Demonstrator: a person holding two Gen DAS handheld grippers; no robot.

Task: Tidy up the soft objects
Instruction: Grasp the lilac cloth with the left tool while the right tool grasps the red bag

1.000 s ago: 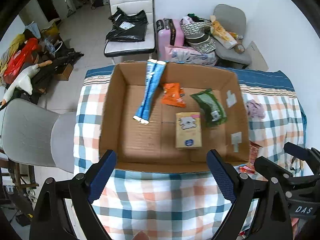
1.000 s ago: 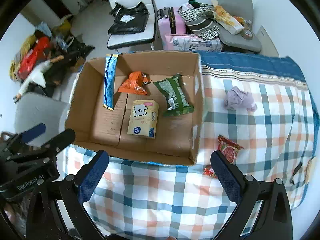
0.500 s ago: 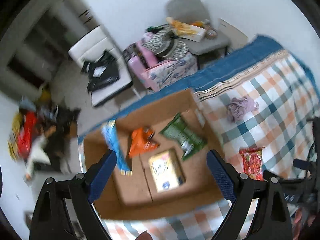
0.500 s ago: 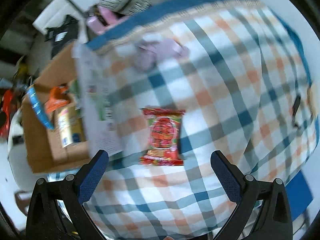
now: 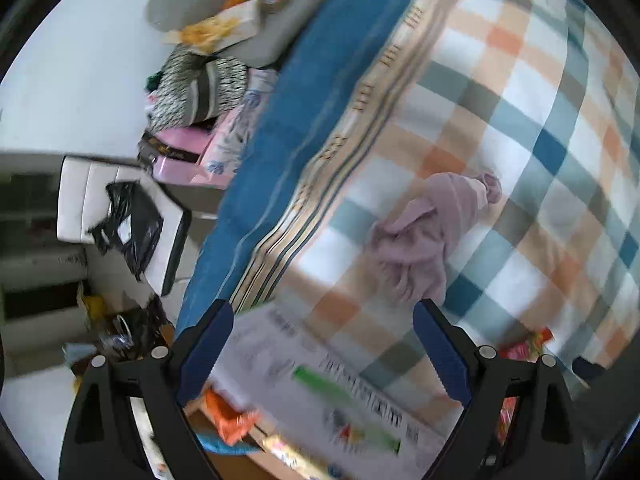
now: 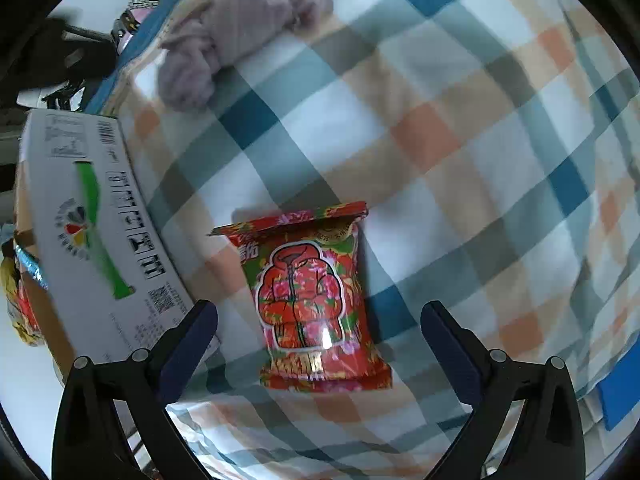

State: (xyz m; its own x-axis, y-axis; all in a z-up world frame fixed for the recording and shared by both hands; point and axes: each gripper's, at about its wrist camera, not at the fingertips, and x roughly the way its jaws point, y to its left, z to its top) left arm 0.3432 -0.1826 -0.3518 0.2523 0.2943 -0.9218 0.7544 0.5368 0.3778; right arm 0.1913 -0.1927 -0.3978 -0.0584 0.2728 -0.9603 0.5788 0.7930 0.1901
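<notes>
Right gripper (image 6: 319,334) is spread wide and empty, fingers straddling the red snack packet (image 6: 316,296), which lies flat on the checked blanket (image 6: 460,140) at about 6 o'clock in the right wrist view. No contact visible yet; pads sit either side of the packet's lower half. The cardboard box (image 6: 104,236) is at 9 o'clock, its printed white wall just beside the packet. A lilac cloth bundle (image 6: 236,36) sits at 11 o'clock, well apart from the packet.

Left gripper (image 5: 320,350) is also released, holding nothing. In the left wrist view the lilac cloth (image 5: 432,232) is at about 2 o'clock from centre, just beyond the fingertips, and the box wall (image 5: 320,376) lies between and below the fingers. This view is motion-blurred, so detail inside the box is poor; an orange packet (image 5: 230,420) shows at 7 o'clock.

Handling, as a judgement: the packet looks light, air-puffed, with glossy slippery film and probably crushable contents. Best taken across the puffed middle with a gentle squeeze, or by the flat crimped seal at the top edge. The cloth looks limp and light, so pinch a raised fold from above; it will drape and may drag.
</notes>
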